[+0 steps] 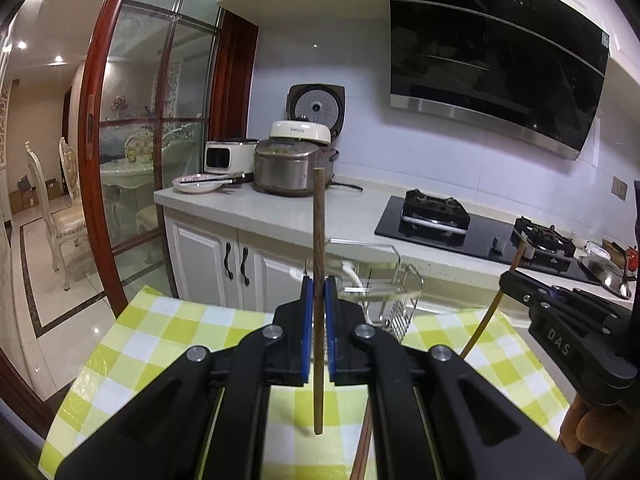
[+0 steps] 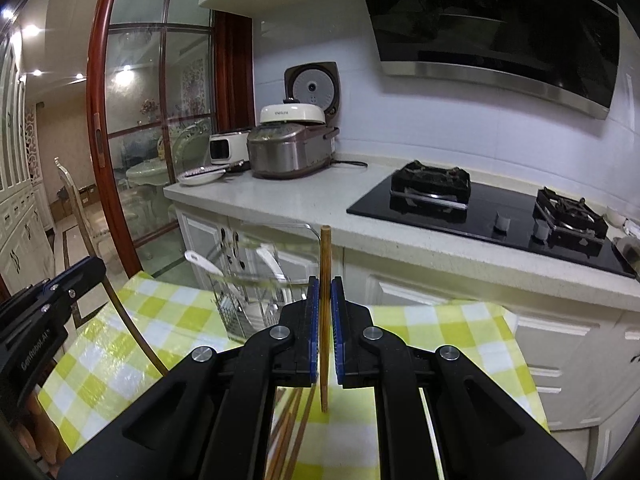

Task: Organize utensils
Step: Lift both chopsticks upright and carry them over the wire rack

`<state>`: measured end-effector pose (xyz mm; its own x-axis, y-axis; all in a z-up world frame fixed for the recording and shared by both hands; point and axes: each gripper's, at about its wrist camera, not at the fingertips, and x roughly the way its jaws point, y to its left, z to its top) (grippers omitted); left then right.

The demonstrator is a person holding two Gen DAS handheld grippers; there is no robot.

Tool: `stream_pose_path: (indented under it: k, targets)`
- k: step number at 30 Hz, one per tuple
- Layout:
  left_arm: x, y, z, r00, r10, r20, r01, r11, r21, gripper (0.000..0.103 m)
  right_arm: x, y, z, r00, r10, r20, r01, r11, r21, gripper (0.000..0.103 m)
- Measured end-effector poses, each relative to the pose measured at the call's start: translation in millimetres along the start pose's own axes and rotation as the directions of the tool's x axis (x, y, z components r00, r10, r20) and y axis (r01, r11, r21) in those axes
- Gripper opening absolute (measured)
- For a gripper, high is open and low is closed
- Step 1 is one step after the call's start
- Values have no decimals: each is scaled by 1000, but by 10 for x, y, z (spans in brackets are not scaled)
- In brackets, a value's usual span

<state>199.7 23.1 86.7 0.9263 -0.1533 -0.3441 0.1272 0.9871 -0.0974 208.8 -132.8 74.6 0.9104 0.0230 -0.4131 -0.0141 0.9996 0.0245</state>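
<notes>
the letters "das" are read on the side of the right gripper (image 1: pixel 510 270) in the left wrist view, and "genrobot.ai" can just be made out on the left gripper's body in the right wrist view. a short brand word is printed on the cream cooker lid (image 2: pixel 291 114), too small to be read.

the left gripper (image 1: pixel 319 292) is seen closed narrow on a dark chopstick (image 1: pixel 319 300), which is held upright between the blue pads (image 1: pixel 306 308), with its top well above the jaws and its lower end hanging over the checked cloth (image 1: pixel 160 340). the right gripper (image 2: pixel 325 296) is likewise clamped on a lighter chopstick (image 2: pixel 325 264), also upright, pinched between its pads (image 2: pixel 338 312).

a clear rack (image 2: pixel 260 264) with white spoons (image 2: pixel 202 262) in it is seen standing on the cloth just beyond both grippers. more chopsticks (image 2: pixel 288 432) are seen lying on the cloth under the right gripper.
</notes>
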Motion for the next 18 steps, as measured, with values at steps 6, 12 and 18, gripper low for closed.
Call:
stream_pose_path:
  k: [6, 12, 18]
  targets:
    - [45, 15, 293, 999, -17, 29, 17, 1000, -11, 6, 16, 45, 323, 999, 34, 24, -34, 999, -2, 9]
    - [103, 0, 622, 997, -24, 67, 25, 1000, -8, 6, 51, 77, 651, 997, 60, 48, -59, 998, -8, 9]
    - [131, -75, 917, 993, -31, 115, 29, 999, 12, 6, 75, 136, 951, 994, 77, 78, -76, 997, -23, 9]
